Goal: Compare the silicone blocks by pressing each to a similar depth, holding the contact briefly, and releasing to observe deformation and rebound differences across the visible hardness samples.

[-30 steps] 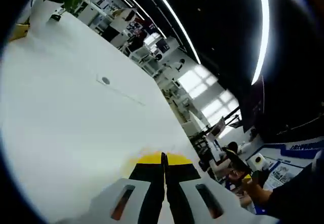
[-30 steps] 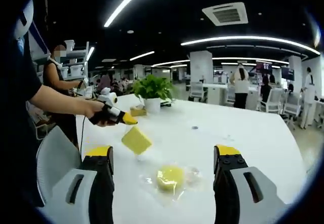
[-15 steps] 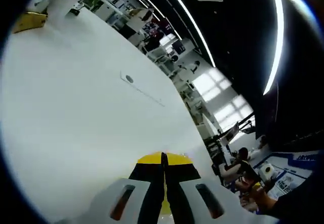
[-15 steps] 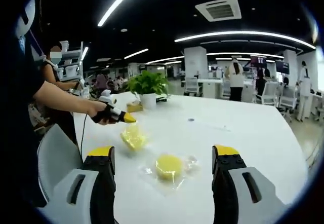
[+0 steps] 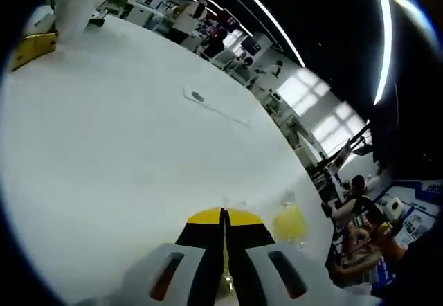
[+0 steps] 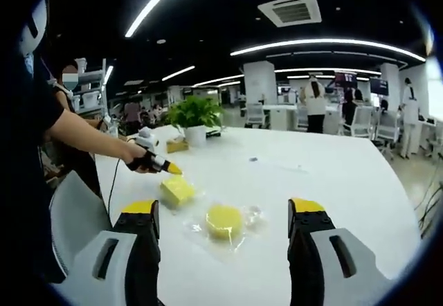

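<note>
A square yellow silicone block (image 6: 178, 190) lies in clear wrap on the white table (image 6: 332, 181). My left gripper (image 6: 173, 170), held by a person's hand, has its yellow tip at the block's far edge. In the left gripper view its jaws stand pressed together, the left gripper (image 5: 223, 213) apparently pinching the wrap, and a yellow sliver shows low between them. A round yellow block (image 6: 223, 221) in a clear bag lies in front of my right gripper (image 6: 223, 208), which is open and apart from it. That round block (image 5: 289, 223) also lies just right of the left jaws.
A potted plant (image 6: 194, 115) and a small yellow box (image 6: 177, 145) stand at the table's far end. A grey chair (image 6: 69, 212) and the person's arm (image 6: 76, 136) are on the left. A small round disc (image 5: 197, 97) lies mid-table. Other people and desks fill the room behind.
The left gripper has lowered the square block from the air onto the table, beside the round one. The right gripper has stayed open and nearly still.
</note>
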Demonstrator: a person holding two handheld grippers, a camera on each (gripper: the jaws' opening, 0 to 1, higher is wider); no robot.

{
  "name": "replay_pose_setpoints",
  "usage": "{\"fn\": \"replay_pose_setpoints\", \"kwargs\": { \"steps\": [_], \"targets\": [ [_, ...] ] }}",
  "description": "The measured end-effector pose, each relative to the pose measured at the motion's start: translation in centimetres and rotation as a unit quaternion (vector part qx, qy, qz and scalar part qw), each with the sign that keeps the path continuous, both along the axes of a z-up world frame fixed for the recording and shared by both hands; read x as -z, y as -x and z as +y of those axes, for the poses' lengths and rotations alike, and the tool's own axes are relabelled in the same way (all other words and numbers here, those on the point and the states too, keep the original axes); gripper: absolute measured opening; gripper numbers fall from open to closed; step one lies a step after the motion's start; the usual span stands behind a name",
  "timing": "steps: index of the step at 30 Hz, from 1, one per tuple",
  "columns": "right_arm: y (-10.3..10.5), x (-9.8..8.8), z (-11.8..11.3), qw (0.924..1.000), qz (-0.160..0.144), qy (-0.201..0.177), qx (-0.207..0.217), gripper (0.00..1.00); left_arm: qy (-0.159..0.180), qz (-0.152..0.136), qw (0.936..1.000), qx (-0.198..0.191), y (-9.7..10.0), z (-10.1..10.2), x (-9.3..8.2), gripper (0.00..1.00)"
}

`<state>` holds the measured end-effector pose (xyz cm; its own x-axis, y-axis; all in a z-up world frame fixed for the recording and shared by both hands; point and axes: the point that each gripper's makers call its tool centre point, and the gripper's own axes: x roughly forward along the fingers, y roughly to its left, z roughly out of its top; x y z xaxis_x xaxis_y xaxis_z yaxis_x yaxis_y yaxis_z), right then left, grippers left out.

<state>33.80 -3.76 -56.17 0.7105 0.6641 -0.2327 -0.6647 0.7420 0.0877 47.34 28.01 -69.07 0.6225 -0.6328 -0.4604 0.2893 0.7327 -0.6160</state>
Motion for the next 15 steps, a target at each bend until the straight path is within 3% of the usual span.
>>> {"fn": "replay_pose_setpoints", "kwargs": {
  "steps": [4, 9, 15],
  "targets": [
    [0.1, 0.3, -0.2, 1.0000, 0.006, -0.002, 0.007, 0.70, -0.050, 0.003, 0.9985, 0.022, 0.3, 0.5, 1.1, 0.00],
    [0.1, 0.8, 0.0, 0.9999, 0.013, -0.002, 0.009, 0.69, -0.047, 0.011, 0.9986, 0.024, 0.5, 0.4, 1.5, 0.02],
    [0.2, 0.7, 0.8, 0.9999, 0.011, -0.002, 0.002, 0.70, -0.085, 0.006, 0.9961, 0.023, 0.7, 1.7, 1.8, 0.03]
  ]
}}
